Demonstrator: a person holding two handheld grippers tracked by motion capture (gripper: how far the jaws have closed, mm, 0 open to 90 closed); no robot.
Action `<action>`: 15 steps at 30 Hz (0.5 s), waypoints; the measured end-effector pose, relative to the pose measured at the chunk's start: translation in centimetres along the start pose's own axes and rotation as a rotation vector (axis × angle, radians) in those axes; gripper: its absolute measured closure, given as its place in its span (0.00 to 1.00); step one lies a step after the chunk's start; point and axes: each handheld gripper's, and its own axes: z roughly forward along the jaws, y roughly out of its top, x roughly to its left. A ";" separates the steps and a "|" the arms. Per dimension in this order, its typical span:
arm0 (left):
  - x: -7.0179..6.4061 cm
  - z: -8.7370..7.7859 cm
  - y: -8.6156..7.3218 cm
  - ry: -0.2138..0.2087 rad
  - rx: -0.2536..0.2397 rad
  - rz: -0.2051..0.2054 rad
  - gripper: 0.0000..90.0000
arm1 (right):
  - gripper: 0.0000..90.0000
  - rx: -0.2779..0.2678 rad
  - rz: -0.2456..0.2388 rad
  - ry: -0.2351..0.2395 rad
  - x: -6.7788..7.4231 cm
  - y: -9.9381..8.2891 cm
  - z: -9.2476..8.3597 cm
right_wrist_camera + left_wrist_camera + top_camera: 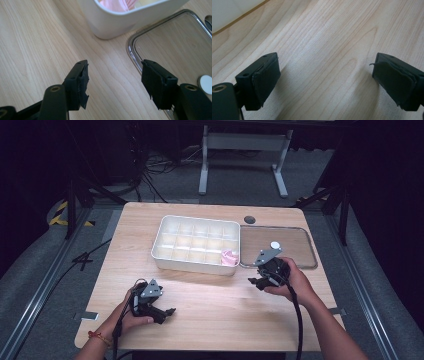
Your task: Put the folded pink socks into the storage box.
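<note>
Black padded jaws on the right gripper [256,281] stand wide apart with nothing between them, poised over the bare wood just near of the white divided box [196,245] and beside the near left corner of the clear lid [295,251], touching neither. Equally released, the left gripper [169,312] holds nothing, its jaws spread over the table [210,315] at the near left, well apart from the box.

Inside the box, a grid of small compartments; a pink item [229,258] lies in the near right one. To the right of the box lies the lid, flat and metal-rimmed, with a small white disc [275,245] on it.

Pale wood grain covers the tabletop. Grey floor, cables and a metal stand lie beyond, in a dark room.
</note>
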 end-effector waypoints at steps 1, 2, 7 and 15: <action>0.0 0.0 0.0 0.000 0.000 0.000 0.09 | 0.43 0.009 -0.001 -0.008 0.1 -0.2 0.0; 0.0 0.0 0.0 0.000 0.000 0.000 0.09 | 0.43 0.016 -0.006 -0.006 0.1 -0.4 0.1; 0.0 0.0 0.0 0.000 0.000 0.000 0.09 | 0.43 0.034 -0.006 -0.014 0.4 -1.5 0.1; 0.0 0.0 0.0 0.004 0.003 -0.004 0.09 | 0.44 0.014 0.022 -0.031 0.7 -3.3 0.0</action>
